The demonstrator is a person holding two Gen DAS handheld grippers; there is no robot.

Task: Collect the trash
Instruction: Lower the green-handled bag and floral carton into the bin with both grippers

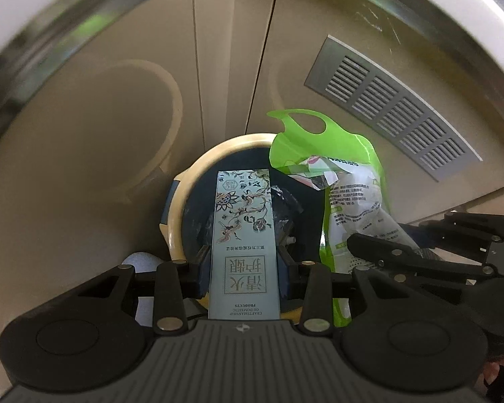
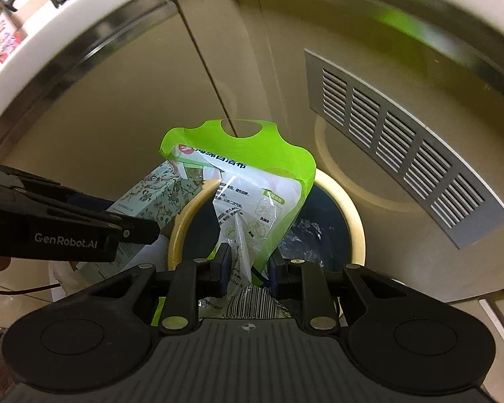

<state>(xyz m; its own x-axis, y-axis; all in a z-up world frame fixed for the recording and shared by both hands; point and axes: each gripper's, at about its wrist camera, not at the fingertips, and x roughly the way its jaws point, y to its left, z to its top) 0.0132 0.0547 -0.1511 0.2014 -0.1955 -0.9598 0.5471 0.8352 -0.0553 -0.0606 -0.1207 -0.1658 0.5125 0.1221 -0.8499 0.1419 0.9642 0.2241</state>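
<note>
My left gripper (image 1: 243, 265) is shut on a long pale-blue floral box (image 1: 243, 221) and holds it over the mouth of a round bin (image 1: 178, 201) with a cream rim and a dark liner. My right gripper (image 2: 250, 268) is shut on a green and clear plastic package (image 2: 252, 181) and holds it upright over the same bin (image 2: 354, 228). The package also shows in the left wrist view (image 1: 349, 194), right of the box. The box also shows in the right wrist view (image 2: 151, 198), left of the package, with the left gripper's body in front of it.
Beige cabinet doors (image 1: 117, 107) stand behind the bin, with a grey vent grille (image 1: 389, 107) on the right door. A white counter edge (image 2: 84, 10) curves overhead. A white object (image 1: 141, 262) lies on the floor left of the bin.
</note>
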